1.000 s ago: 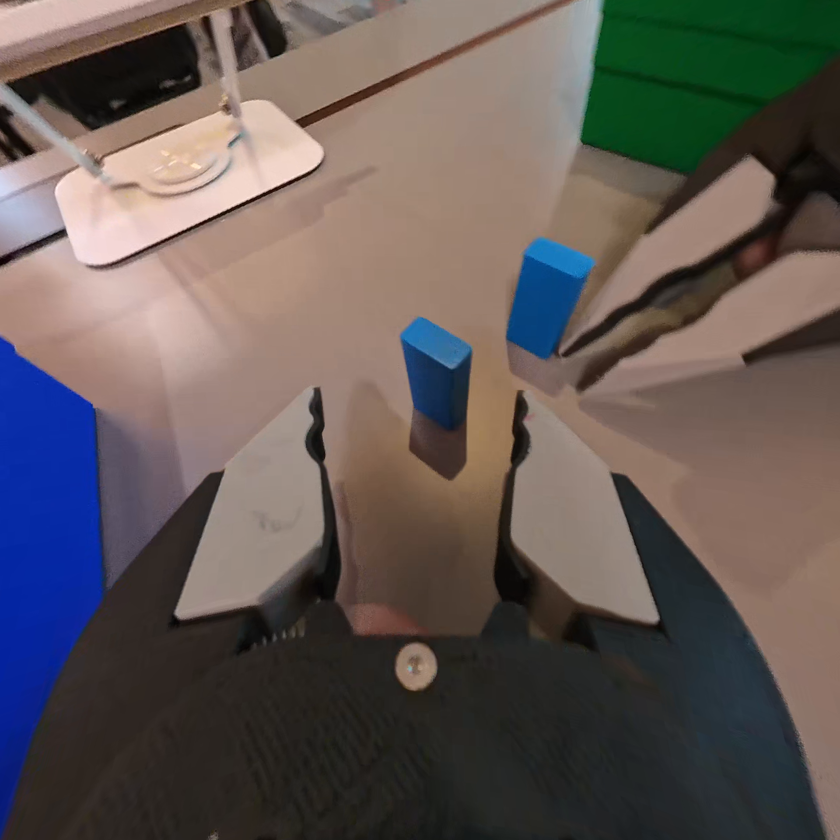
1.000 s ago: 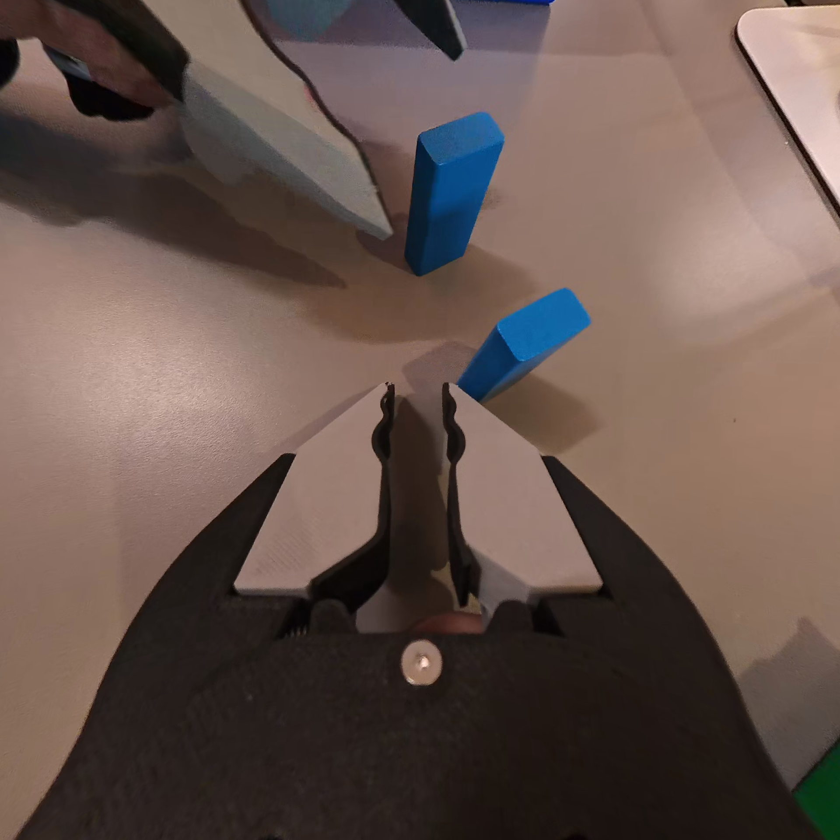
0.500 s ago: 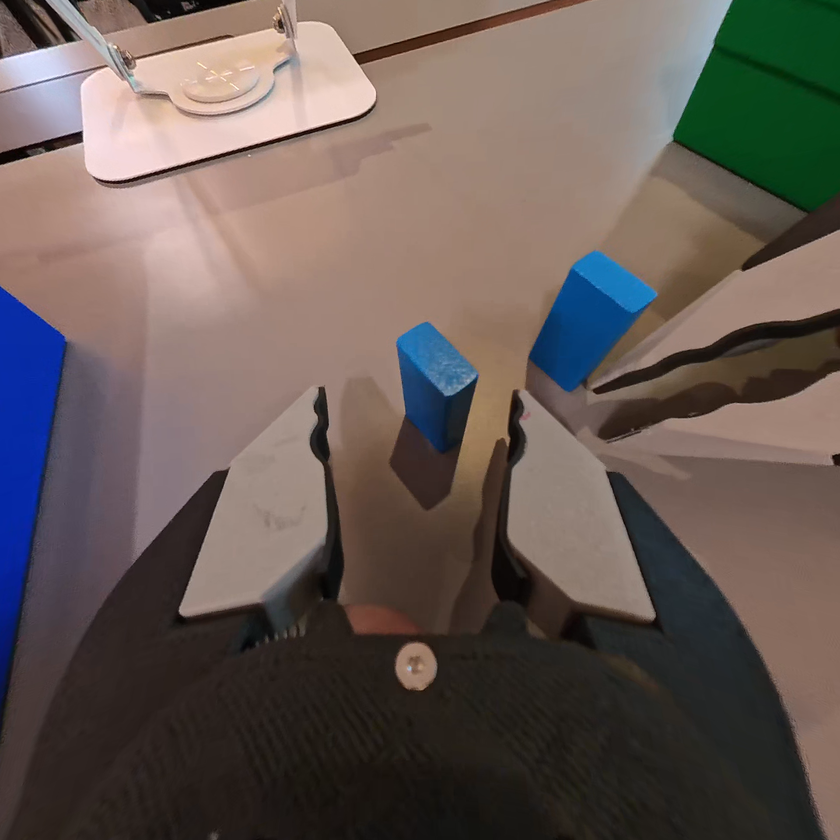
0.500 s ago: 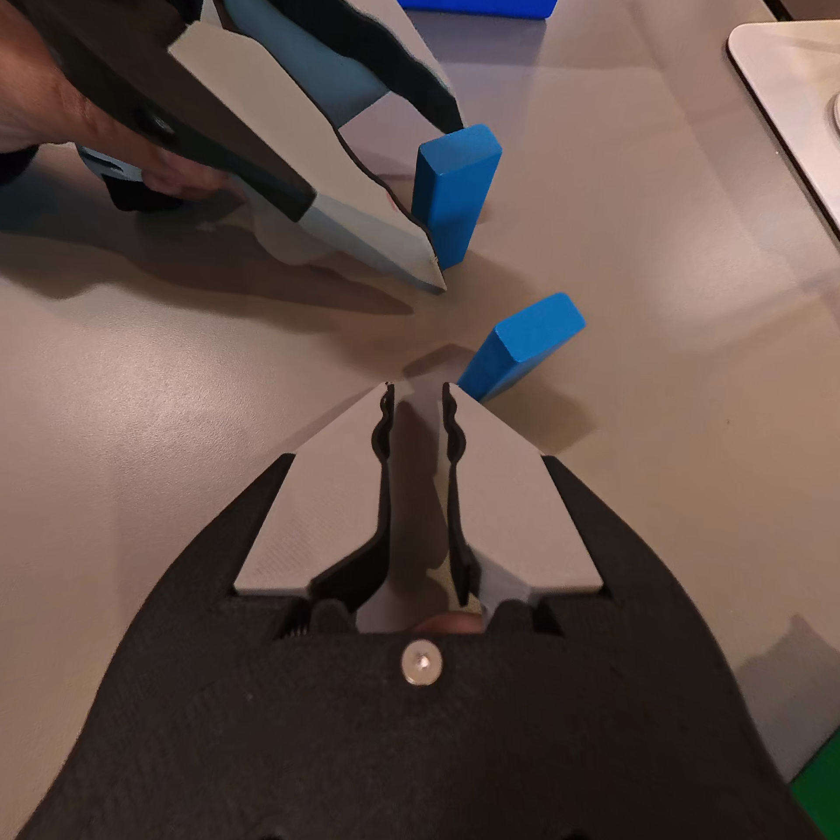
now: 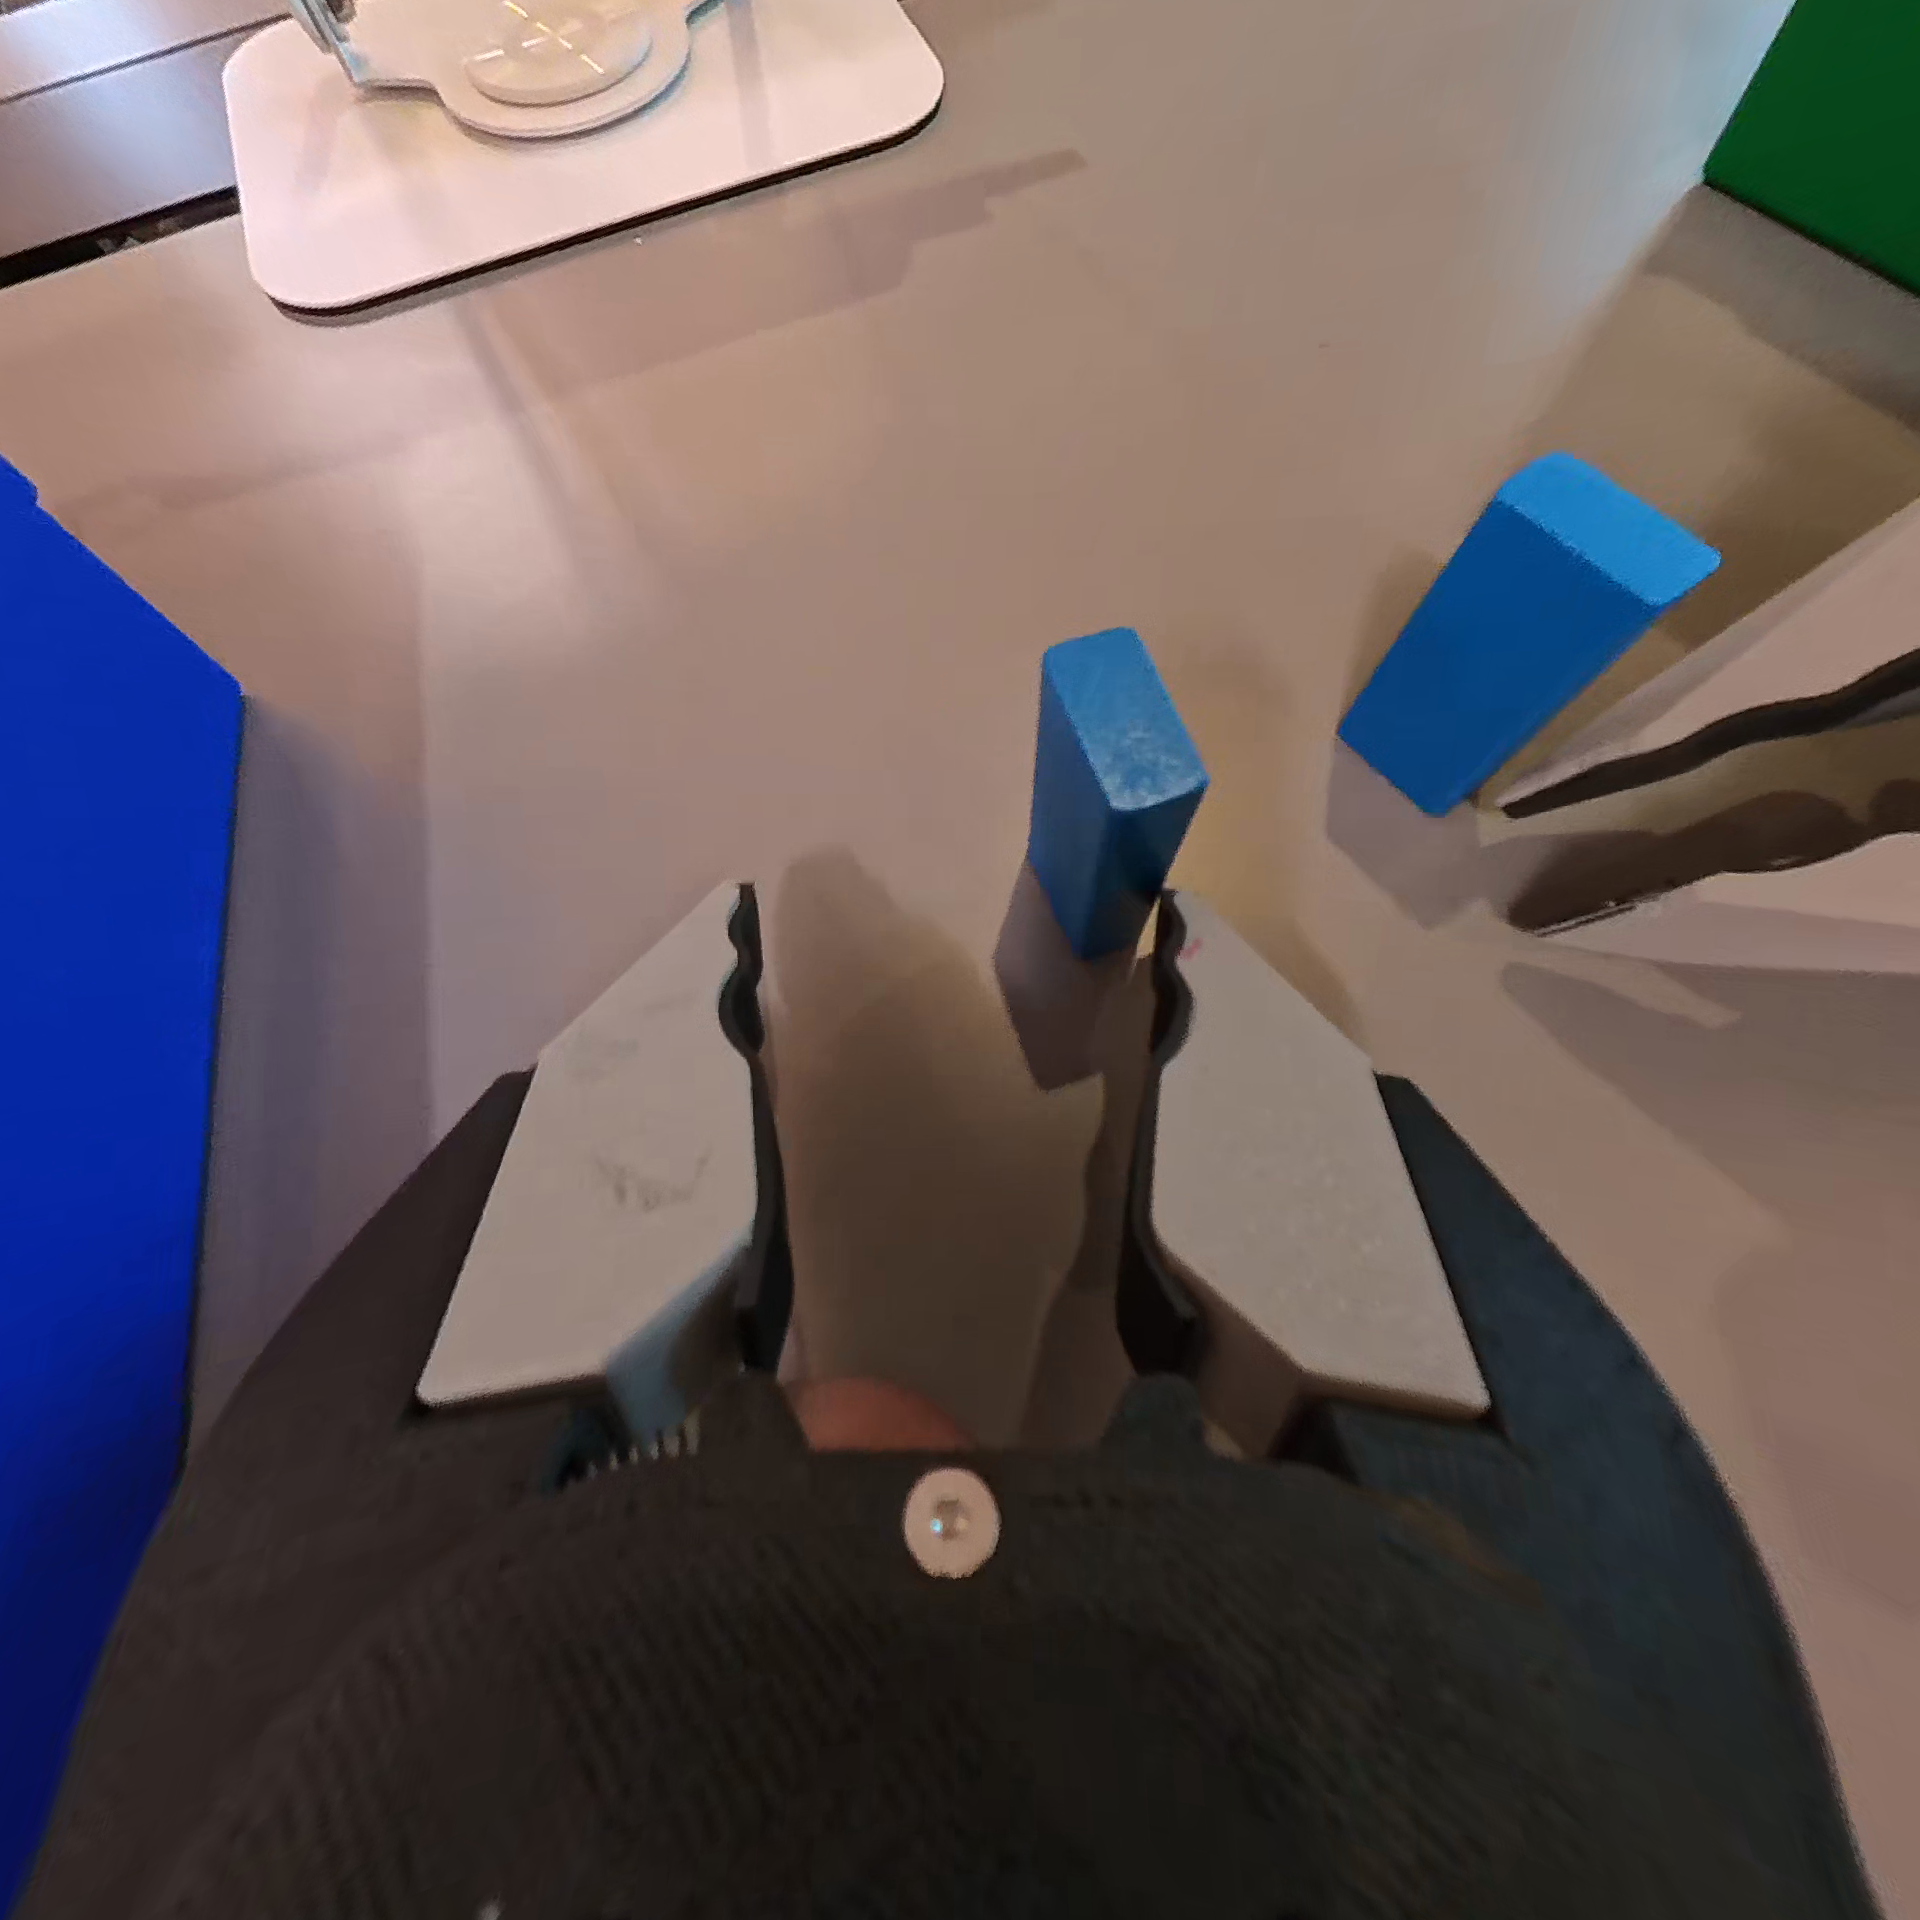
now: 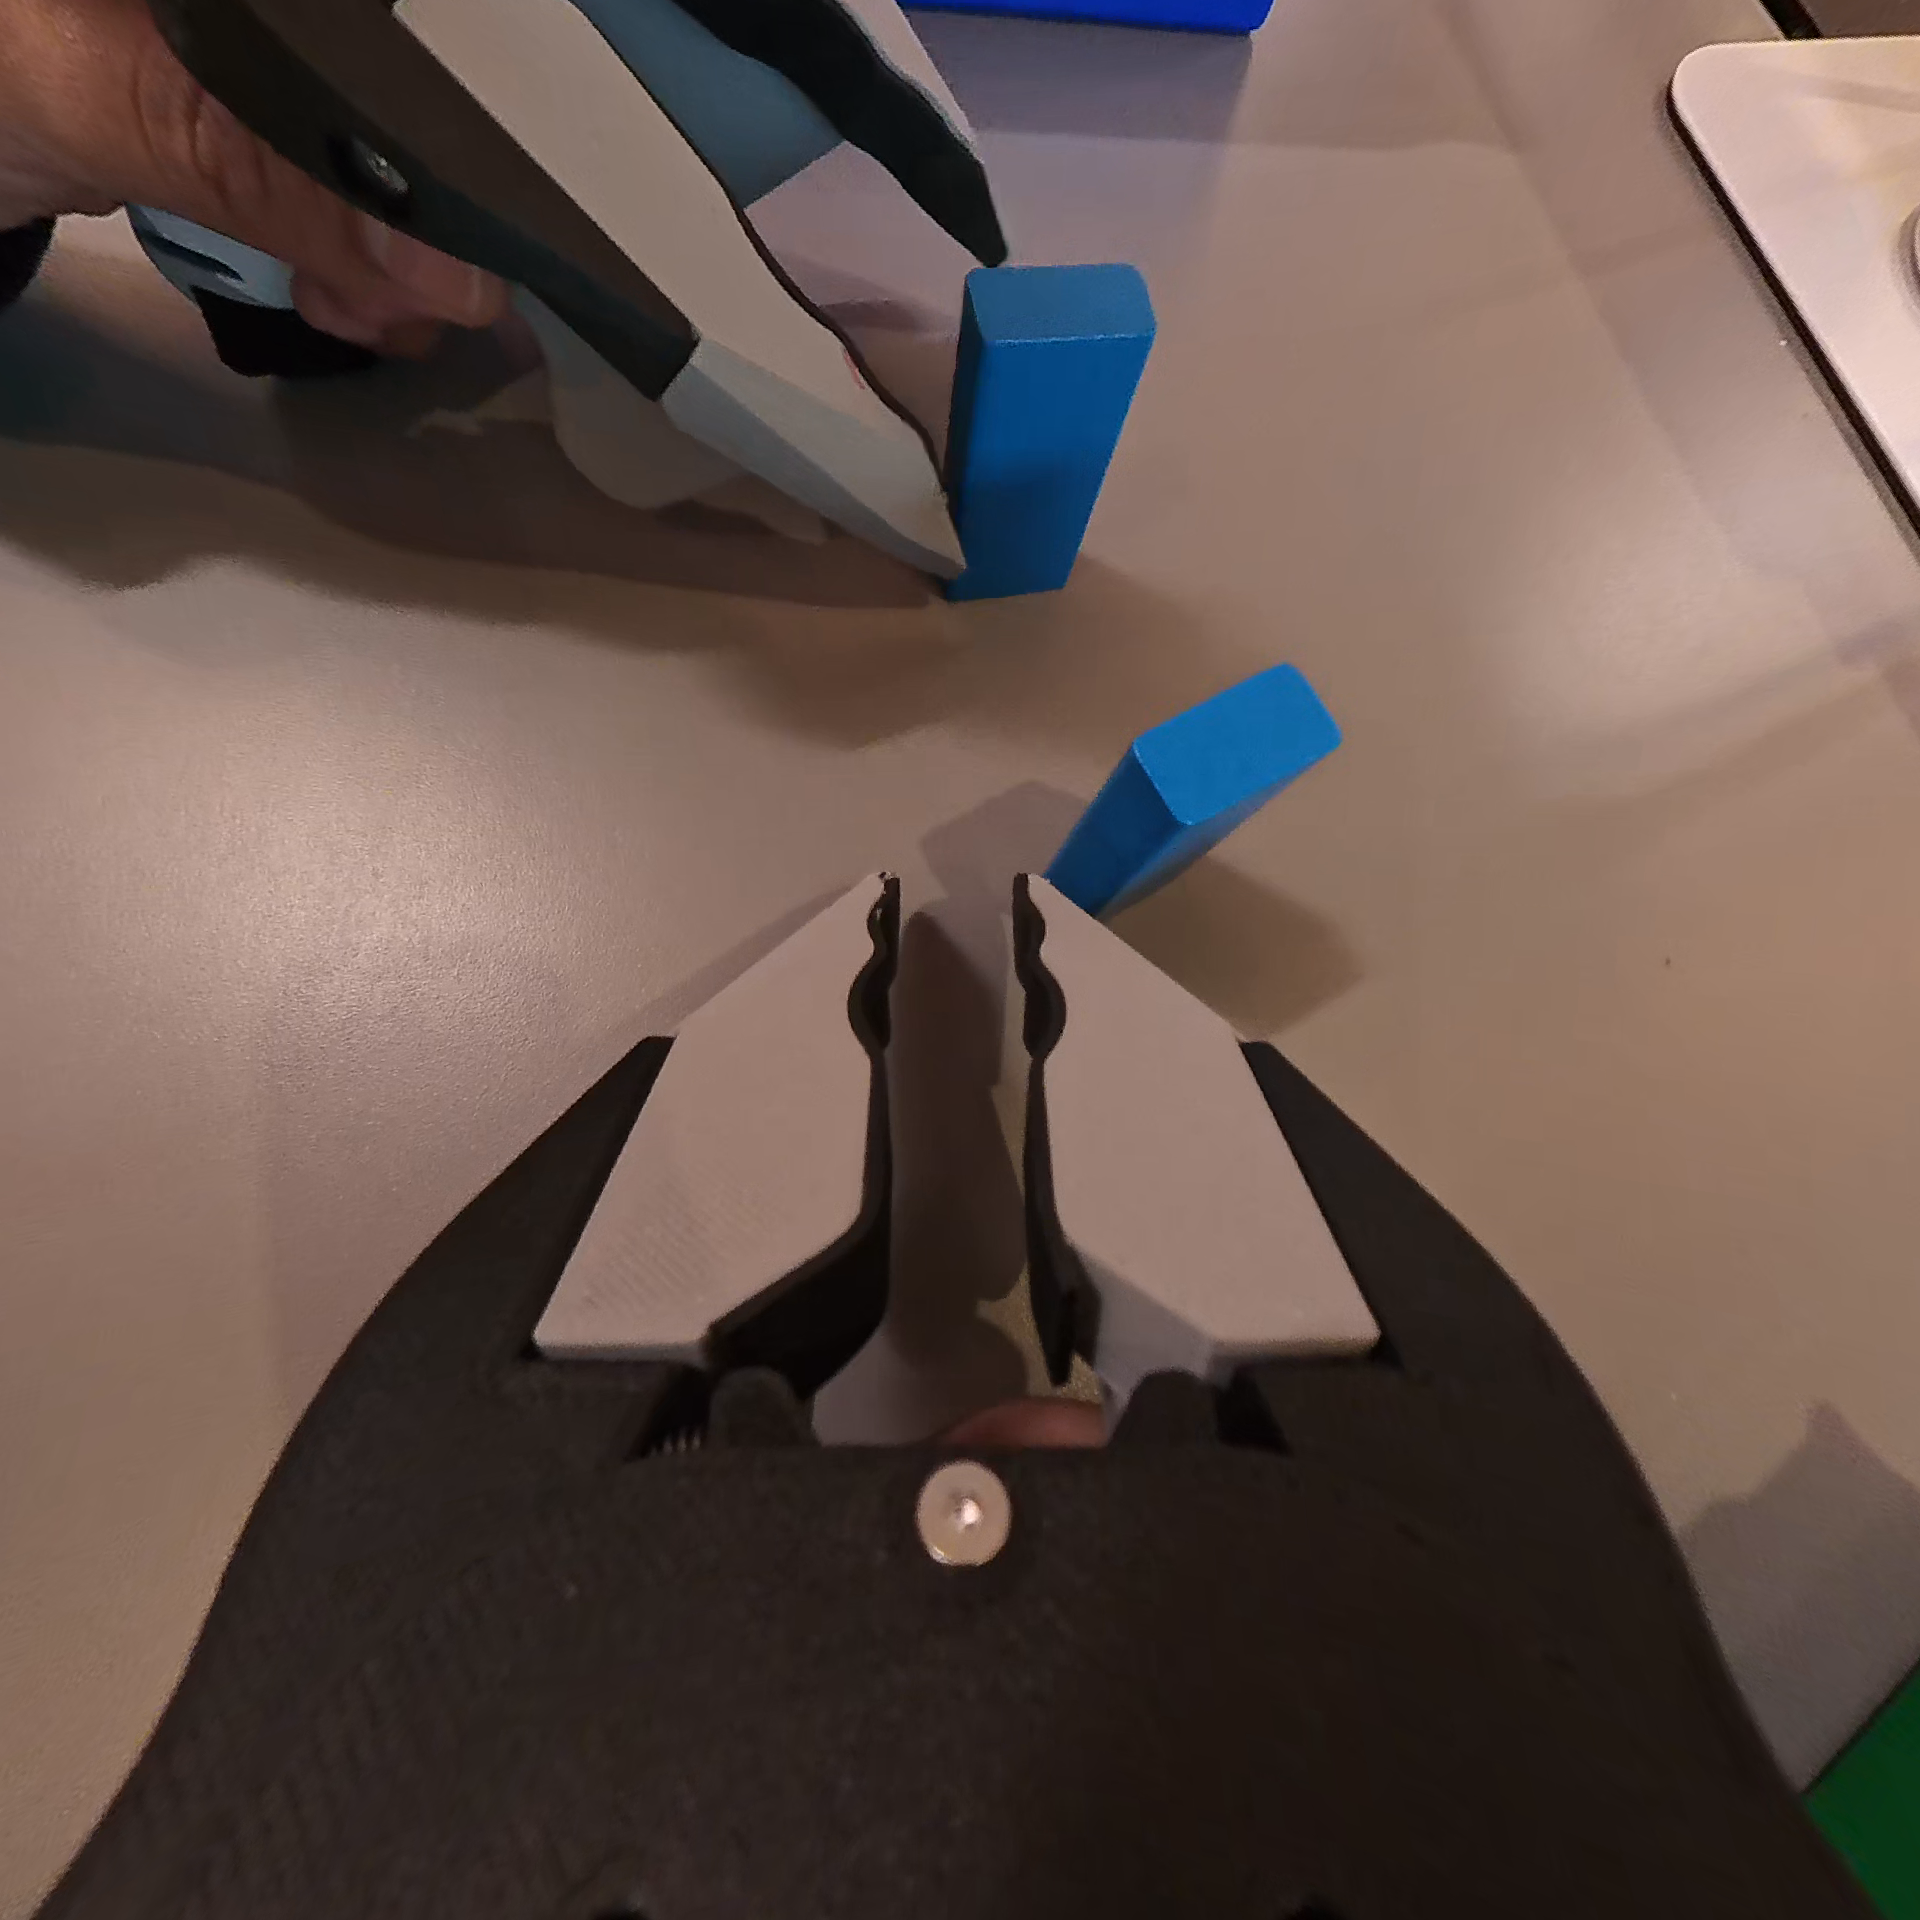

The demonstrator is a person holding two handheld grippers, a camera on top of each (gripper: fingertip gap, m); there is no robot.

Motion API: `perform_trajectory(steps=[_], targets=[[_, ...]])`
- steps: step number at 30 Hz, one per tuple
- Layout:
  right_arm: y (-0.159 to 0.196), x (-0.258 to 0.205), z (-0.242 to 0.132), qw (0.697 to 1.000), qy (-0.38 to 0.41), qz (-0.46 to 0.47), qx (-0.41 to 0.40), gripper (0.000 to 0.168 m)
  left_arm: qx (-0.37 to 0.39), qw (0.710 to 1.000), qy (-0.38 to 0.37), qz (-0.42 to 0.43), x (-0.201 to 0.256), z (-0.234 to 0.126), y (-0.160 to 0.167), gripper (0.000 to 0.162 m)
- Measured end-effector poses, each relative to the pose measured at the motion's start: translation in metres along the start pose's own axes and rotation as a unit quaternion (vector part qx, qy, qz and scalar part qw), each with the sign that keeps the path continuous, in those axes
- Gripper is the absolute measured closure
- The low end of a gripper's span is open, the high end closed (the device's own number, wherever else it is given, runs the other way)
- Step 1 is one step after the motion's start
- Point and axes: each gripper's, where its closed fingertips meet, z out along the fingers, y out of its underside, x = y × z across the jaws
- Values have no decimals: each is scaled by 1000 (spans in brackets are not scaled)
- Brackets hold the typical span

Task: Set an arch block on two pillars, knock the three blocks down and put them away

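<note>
Two blue pillar blocks stand upright on the grey table. In the left wrist view the nearer pillar stands at the tip of the right finger of my left gripper, which is open and empty. The second pillar stands farther right, beside my right gripper. In the right wrist view my right gripper is empty, its jaws a narrow gap apart, with a pillar just right of its right fingertip. The other pillar touches the left gripper's near finger. No arch block is in view.
A dark blue box stands at the left. A green box is at the far right. A white base plate with a metal stand lies at the back; it also shows in the right wrist view. A hand holds the left gripper.
My left gripper has moved forward, and its right fingertip has come up against the nearer pillar, which stays upright. The right gripper has stayed still beside the other pillar.
</note>
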Motion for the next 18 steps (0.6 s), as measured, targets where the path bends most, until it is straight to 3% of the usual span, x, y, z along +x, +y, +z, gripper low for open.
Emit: perform_trajectory(steps=[9,18], targets=[[7,2,5,1000,12,-11,-20,149,-8,999,34,31,10,-6,8,86],[-1,-3,11,1000,-4,-13,-8,150,-15,990,105,91,31,-7,12,98]])
